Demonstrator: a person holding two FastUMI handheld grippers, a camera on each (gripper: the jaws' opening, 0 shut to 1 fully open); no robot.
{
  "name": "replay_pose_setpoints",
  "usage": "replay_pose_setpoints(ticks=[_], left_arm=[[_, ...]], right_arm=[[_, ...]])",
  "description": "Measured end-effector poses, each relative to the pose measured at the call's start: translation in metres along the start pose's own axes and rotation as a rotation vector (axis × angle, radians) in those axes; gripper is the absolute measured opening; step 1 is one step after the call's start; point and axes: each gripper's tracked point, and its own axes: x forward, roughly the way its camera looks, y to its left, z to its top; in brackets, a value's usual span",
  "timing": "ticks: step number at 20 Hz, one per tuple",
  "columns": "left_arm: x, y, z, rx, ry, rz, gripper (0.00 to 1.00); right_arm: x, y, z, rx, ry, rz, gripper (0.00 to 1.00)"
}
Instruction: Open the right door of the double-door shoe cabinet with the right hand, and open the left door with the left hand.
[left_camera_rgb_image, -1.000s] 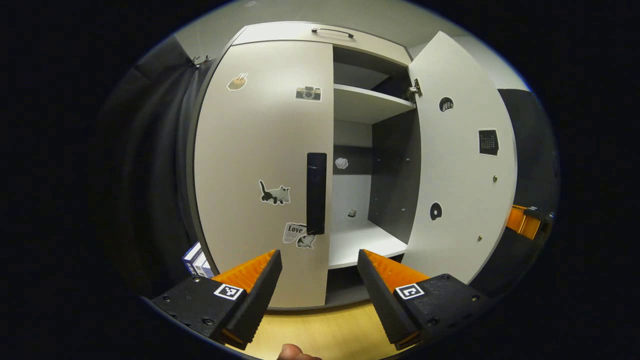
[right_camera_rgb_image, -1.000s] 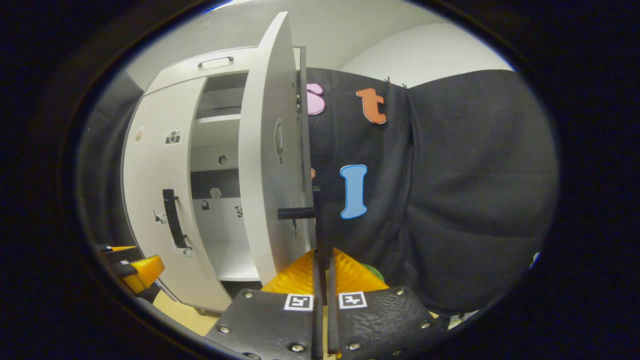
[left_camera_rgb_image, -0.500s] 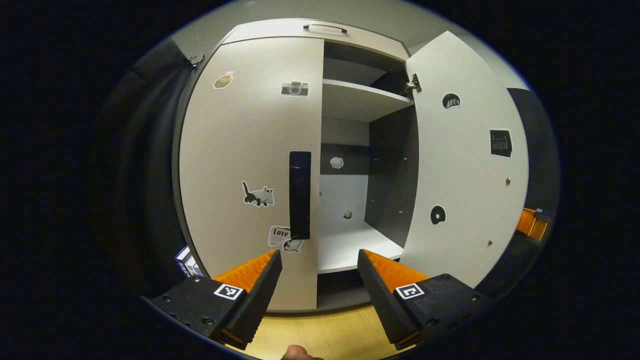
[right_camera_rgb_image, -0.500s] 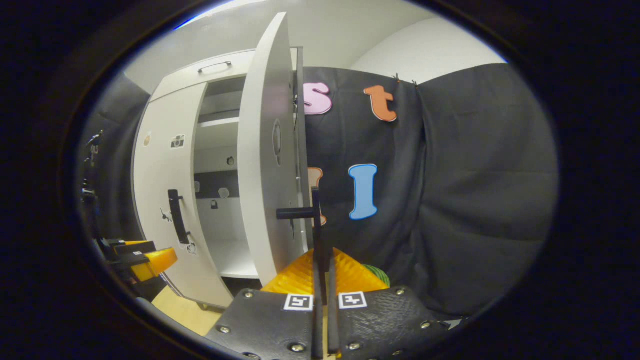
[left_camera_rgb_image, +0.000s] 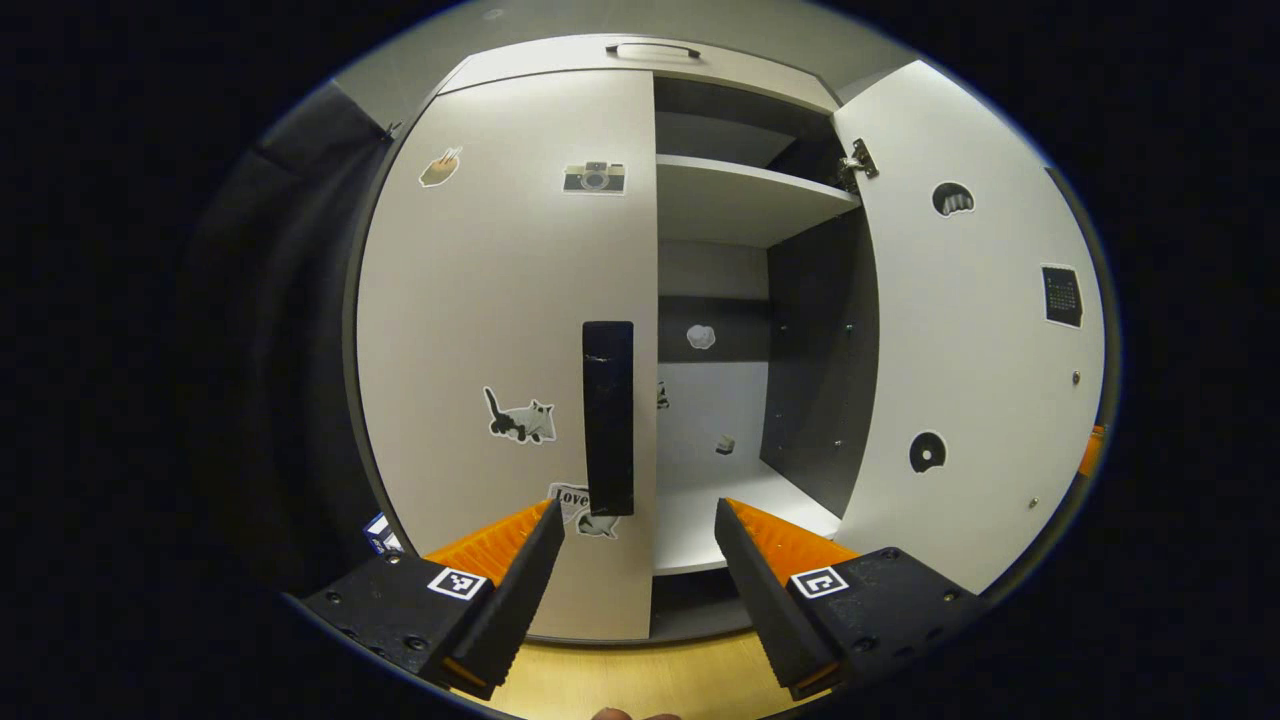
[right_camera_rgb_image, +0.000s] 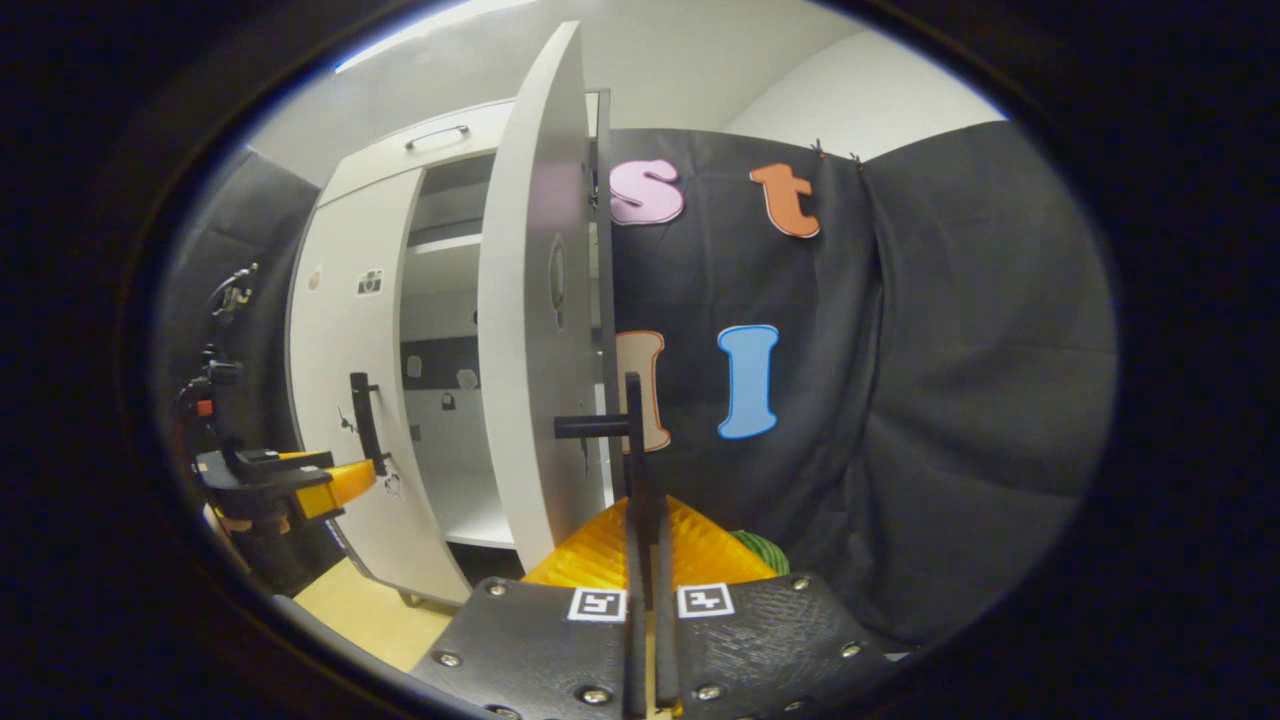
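The white shoe cabinet's left door (left_camera_rgb_image: 480, 330) is closed, its black vertical handle (left_camera_rgb_image: 608, 415) just above and between my left gripper's fingertips. My left gripper (left_camera_rgb_image: 638, 512) is open, a short way in front of that handle, touching nothing. The right door (left_camera_rgb_image: 975, 330) stands swung wide open. In the right gripper view that door (right_camera_rgb_image: 535, 330) is seen nearly edge-on, and my right gripper (right_camera_rgb_image: 645, 525) is shut on its black handle (right_camera_rgb_image: 634, 440). The left gripper (right_camera_rgb_image: 300, 482) also shows there, near the left door's handle (right_camera_rgb_image: 366, 422).
Inside the cabinet are a white upper shelf (left_camera_rgb_image: 740, 195) and a white lower shelf (left_camera_rgb_image: 720, 495). A blue-and-white box (left_camera_rgb_image: 380, 535) sits on the floor left of the cabinet. Wooden floor (left_camera_rgb_image: 620, 680) lies below. Something green (right_camera_rgb_image: 755, 548) lies behind the right door.
The right door has swung farther open with my right gripper on its handle. My left gripper has come closer to the left door's handle, still open.
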Motion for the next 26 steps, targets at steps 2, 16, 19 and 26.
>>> replay_pose_setpoints(ticks=[2, 16, 19, 26], left_arm=[[0.009, 0.003, 0.004, 0.019, -0.007, 0.020, 0.95], [0.070, 0.024, 0.015, 0.064, -0.046, 0.097, 0.88], [0.073, 0.024, 0.018, 0.046, -0.054, 0.088, 0.70], [0.074, 0.023, 0.020, 0.037, -0.063, 0.086, 0.34]], right_arm=[[0.001, -0.002, 0.000, -0.007, 0.005, 0.021, 0.05], [0.003, -0.005, 0.002, -0.022, 0.019, 0.055, 0.05], [-0.003, -0.011, 0.004, -0.017, 0.021, 0.040, 0.07], [0.002, -0.015, 0.004, -0.012, 0.020, 0.029, 0.29]])
